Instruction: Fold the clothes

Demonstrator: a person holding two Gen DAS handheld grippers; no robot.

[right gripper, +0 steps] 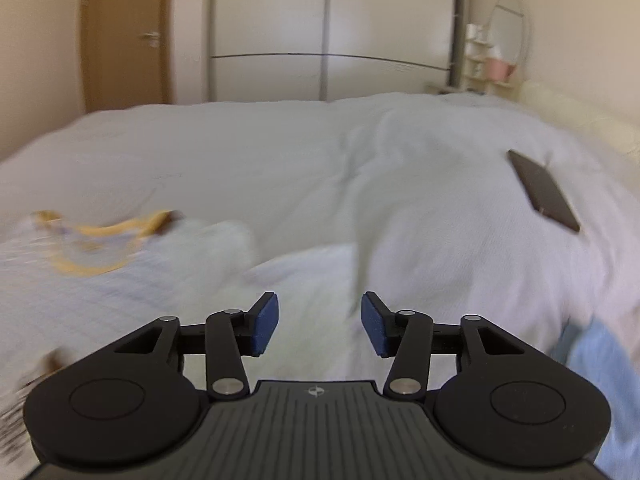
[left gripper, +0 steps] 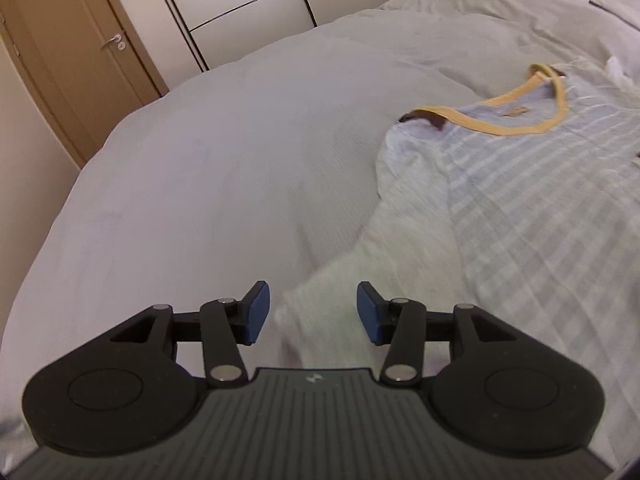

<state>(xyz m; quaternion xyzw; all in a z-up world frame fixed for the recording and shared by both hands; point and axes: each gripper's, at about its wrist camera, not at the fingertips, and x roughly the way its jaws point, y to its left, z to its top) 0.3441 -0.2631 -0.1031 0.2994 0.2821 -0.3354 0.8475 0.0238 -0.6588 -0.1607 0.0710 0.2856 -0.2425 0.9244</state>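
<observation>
Here the left gripper hovers with jaws wide apart over a white sleeve of the striped shirt, holding nothing. The right gripper is equally spread and empty above the bed, where the shirt lies flat.

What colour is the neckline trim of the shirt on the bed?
Yellow-orange trim on the striped shirt; the left wrist view shows it best.

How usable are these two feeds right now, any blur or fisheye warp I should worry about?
Left wrist view: mostly sharp, the shirt and its yellow neckline readable, slight smear on the sleeve near the open left gripper; door and wardrobe lines bow from the fisheye. Right wrist view: heavy motion blur over the shirt and bed; only the open right gripper is crisp.
</observation>
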